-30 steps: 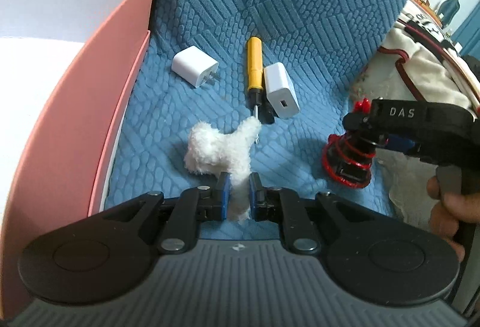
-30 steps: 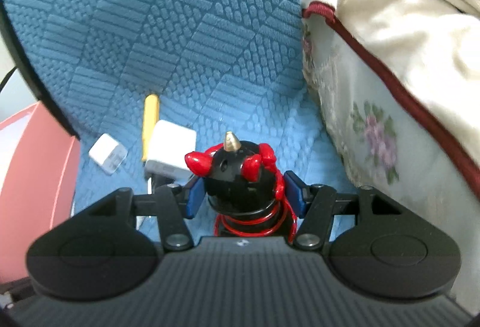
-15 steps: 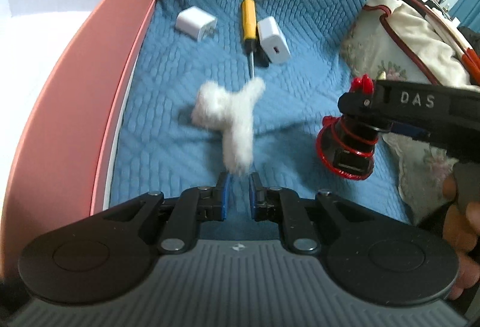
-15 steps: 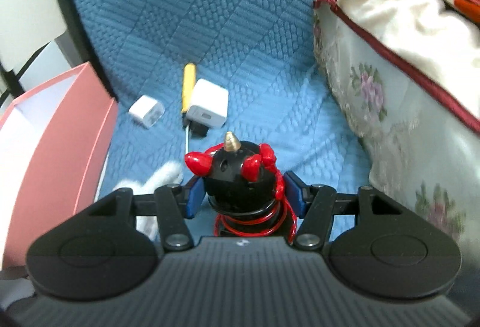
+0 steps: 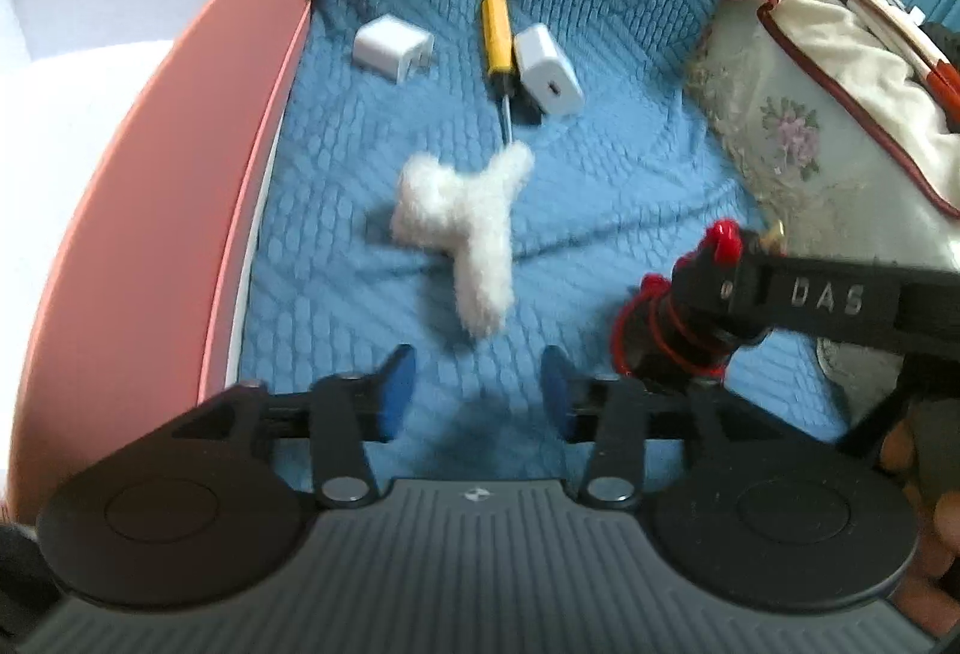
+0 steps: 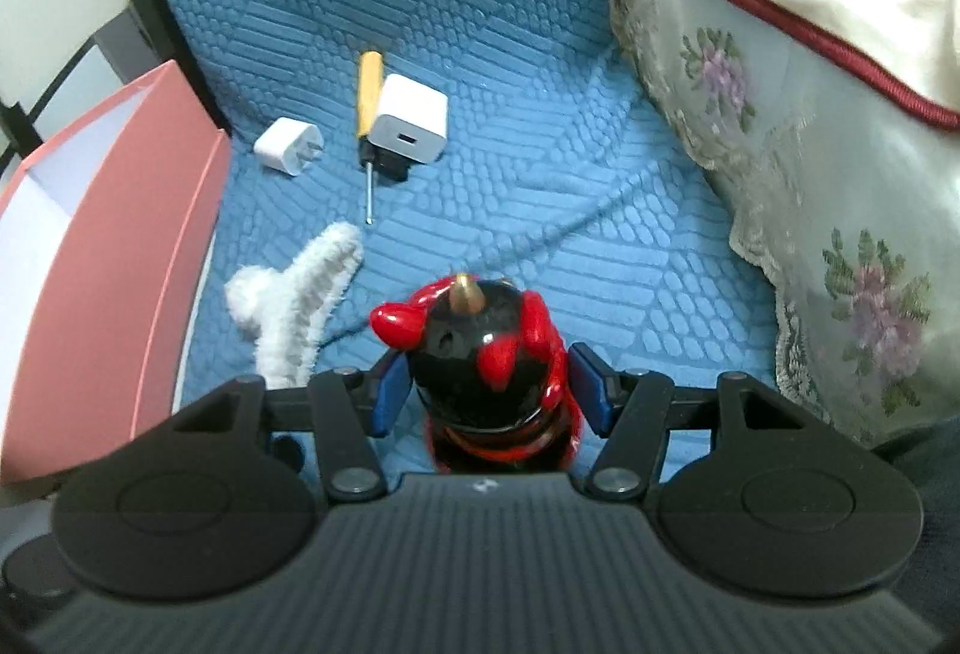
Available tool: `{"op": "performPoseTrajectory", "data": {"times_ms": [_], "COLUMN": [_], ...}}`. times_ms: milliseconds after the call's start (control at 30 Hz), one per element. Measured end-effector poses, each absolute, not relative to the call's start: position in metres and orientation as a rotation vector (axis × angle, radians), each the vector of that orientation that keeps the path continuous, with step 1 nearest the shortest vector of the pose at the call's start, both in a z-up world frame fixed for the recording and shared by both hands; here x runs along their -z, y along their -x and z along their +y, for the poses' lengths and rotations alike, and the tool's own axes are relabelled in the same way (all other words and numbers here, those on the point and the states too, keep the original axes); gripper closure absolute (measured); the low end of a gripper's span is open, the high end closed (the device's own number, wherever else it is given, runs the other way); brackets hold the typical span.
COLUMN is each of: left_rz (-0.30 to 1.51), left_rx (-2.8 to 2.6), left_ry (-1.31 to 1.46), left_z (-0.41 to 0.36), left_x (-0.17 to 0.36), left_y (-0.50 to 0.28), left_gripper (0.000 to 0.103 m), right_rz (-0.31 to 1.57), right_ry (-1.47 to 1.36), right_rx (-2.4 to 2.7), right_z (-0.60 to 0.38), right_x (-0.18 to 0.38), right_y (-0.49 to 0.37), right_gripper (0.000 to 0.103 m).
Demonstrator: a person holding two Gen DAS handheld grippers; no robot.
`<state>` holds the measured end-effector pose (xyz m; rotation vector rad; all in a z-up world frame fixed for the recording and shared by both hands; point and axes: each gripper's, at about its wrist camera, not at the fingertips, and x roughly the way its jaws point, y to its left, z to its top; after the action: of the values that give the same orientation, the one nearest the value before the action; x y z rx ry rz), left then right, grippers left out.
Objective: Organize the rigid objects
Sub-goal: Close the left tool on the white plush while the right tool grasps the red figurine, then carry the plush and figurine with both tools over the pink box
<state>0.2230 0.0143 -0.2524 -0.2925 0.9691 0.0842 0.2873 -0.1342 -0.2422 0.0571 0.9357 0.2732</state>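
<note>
A white fluffy Y-shaped piece lies on the blue quilted cover, just beyond my left gripper. That gripper's jaws are opening and nothing is between them. My right gripper is shut on a black and red horned figurine, held above the cover; the same figurine shows at the right of the left wrist view. Further back lie a yellow-handled screwdriver, a white charger beside it and a smaller white plug adapter. The fluffy piece sits left of the figurine.
A pink box with a white inside stands along the left. A cream floral quilt with a dark red trim is heaped on the right. The blue quilted cover rises into a backrest behind the objects.
My left gripper let go of the white fluffy piece, which now lies on the cover, and its jaws have spread. Both grippers drew back from the chargers; the right still grips the figurine.
</note>
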Motion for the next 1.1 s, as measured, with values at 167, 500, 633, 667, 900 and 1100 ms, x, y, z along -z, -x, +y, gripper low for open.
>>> {"op": "performPoseTrajectory", "data": {"times_ms": [167, 500, 633, 667, 900, 1100], "left_rz": [0.929, 0.89, 0.903, 0.912, 0.914, 0.909], "left_rx": [-0.107, -0.127, -0.139, -0.134, -0.125, -0.097], "left_ry": [0.203, 0.132, 0.189, 0.196, 0.222, 0.291], "left_z": [0.013, 0.014, 0.026, 0.028, 0.035, 0.043], "left_x": [0.249, 0.258, 0.27, 0.273, 0.272, 0.254], "left_y": [-0.241, -0.276, -0.291, -0.294, -0.294, -0.279], "left_gripper": [0.045, 0.035, 0.035, 0.036, 0.052, 0.052], "right_rz": [0.941, 0.9, 0.914, 0.916, 0.91, 0.899], "right_ry": [-0.088, -0.076, -0.062, -0.057, -0.04, -0.018], "right_rx": [-0.274, -0.261, -0.262, -0.259, -0.249, -0.258], "right_z": [-0.137, -0.14, -0.137, -0.136, -0.132, -0.128], "right_x": [0.243, 0.238, 0.244, 0.246, 0.254, 0.249], "right_y": [-0.287, -0.29, -0.29, -0.291, -0.293, -0.289], "right_gripper": [0.043, 0.043, 0.043, 0.043, 0.043, 0.043]}}
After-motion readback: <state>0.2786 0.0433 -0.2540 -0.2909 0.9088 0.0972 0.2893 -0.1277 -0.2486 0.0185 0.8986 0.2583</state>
